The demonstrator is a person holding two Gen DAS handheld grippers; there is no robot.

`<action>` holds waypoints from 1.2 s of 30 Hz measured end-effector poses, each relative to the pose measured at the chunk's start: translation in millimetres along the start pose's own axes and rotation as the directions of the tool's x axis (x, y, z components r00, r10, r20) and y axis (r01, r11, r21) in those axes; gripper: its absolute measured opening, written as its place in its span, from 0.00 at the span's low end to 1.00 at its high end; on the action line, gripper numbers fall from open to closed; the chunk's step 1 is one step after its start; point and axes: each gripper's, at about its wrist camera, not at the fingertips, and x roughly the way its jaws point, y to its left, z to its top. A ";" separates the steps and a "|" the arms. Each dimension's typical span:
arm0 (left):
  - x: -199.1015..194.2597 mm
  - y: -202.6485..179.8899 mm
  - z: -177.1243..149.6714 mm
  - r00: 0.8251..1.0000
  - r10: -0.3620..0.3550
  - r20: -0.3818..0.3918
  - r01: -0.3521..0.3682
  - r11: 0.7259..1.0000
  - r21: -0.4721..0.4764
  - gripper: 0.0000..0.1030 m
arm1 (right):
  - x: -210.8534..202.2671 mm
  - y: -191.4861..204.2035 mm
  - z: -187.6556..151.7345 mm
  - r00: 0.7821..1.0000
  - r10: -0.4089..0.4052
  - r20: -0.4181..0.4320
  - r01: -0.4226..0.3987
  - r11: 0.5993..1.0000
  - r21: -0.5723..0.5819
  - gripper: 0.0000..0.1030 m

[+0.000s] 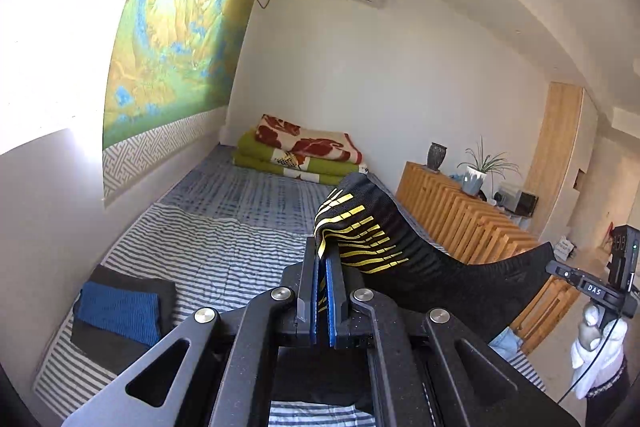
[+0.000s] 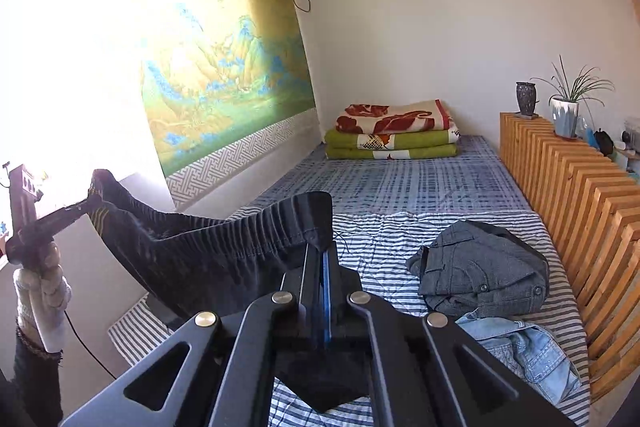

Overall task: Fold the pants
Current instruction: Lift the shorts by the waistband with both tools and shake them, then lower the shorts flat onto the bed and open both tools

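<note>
Black pants point(image 1: 448, 267) with yellow dash markings hang stretched in the air between my two grippers, above the striped bed. My left gripper point(image 1: 325, 259) is shut on one corner of the elastic waistband, where the yellow marks bunch up. My right gripper point(image 2: 322, 251) is shut on the other waistband corner of the pants point(image 2: 208, 247), whose ribbed band runs left to the left gripper point(image 2: 90, 205), held by a gloved hand point(image 2: 40, 291). The right gripper point(image 1: 560, 269) shows at the right edge of the left wrist view.
A folded dark and blue pile point(image 1: 120, 311) lies at the bed's near left. Crumpled grey pants point(image 2: 484, 267) and light denim point(image 2: 528, 351) lie on the bed's right side. Folded blankets point(image 2: 394, 131) sit at the far end. A wooden slatted rail point(image 2: 580, 203) borders the right.
</note>
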 end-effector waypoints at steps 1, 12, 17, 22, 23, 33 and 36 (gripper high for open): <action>-8.4 1.5 0.9 1.000 -0.013 -0.010 0.012 1.000 -0.008 0.02 | -2.1 3.1 -3.0 1.000 -0.005 -0.001 0.005 1.000 0.003 0.01; 20.1 8.4 18.8 0.997 0.069 -0.034 -0.067 0.996 0.054 0.02 | 2.9 2.3 21.6 0.998 0.025 0.058 -0.025 1.000 0.013 0.01; 171.9 70.8 -26.4 0.964 0.104 -0.247 -0.119 0.992 -0.049 0.02 | 125.3 -48.4 1.9 0.995 -0.006 -0.098 0.015 0.996 0.093 0.01; 324.3 113.5 -99.1 0.898 0.138 -0.418 -0.185 0.980 -0.073 0.02 | 268.0 -98.2 -45.4 0.952 -0.054 -0.302 0.104 0.983 0.151 0.01; 350.7 119.5 -113.0 0.884 0.155 -0.442 -0.199 0.978 -0.056 0.02 | 291.5 -105.3 -56.0 0.941 -0.066 -0.332 0.123 0.980 0.153 0.01; 527.8 153.9 -201.2 0.786 0.159 -0.598 -0.246 0.967 -0.066 0.05 | 438.9 -147.2 -126.3 0.845 -0.189 -0.500 0.263 0.961 0.081 0.01; 536.7 171.5 -201.2 0.791 0.159 -0.591 -0.272 0.956 -0.107 0.28 | 461.9 -156.4 -130.0 0.829 -0.184 -0.528 0.256 0.964 0.067 0.03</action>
